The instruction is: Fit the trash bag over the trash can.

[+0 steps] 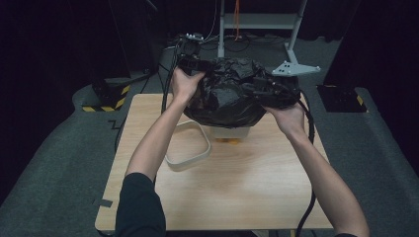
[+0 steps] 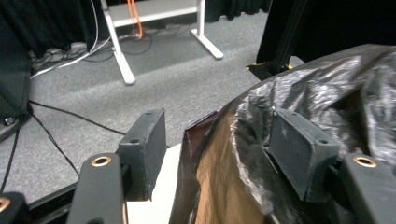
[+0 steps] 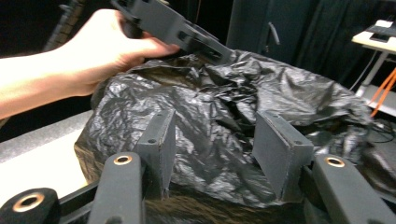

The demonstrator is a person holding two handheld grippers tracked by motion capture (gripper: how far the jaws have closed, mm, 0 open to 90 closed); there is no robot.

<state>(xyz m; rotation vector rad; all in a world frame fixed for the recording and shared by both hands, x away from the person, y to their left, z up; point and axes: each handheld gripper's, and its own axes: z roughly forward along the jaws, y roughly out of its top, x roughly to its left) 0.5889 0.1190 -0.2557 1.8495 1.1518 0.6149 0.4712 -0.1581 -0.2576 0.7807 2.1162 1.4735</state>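
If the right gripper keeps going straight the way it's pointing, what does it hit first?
Most likely the black plastic bag: the right gripper has crumpled film bulging between its open jaws, right ahead.

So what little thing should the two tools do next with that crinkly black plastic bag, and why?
Probably spread the crinkly black plastic bag wider and ease it down over the white container on the wooden table. The left tool has the bag's rim between its jaws, the right tool faces the crumpled plastic, and the bag hangs bunched just above the container.
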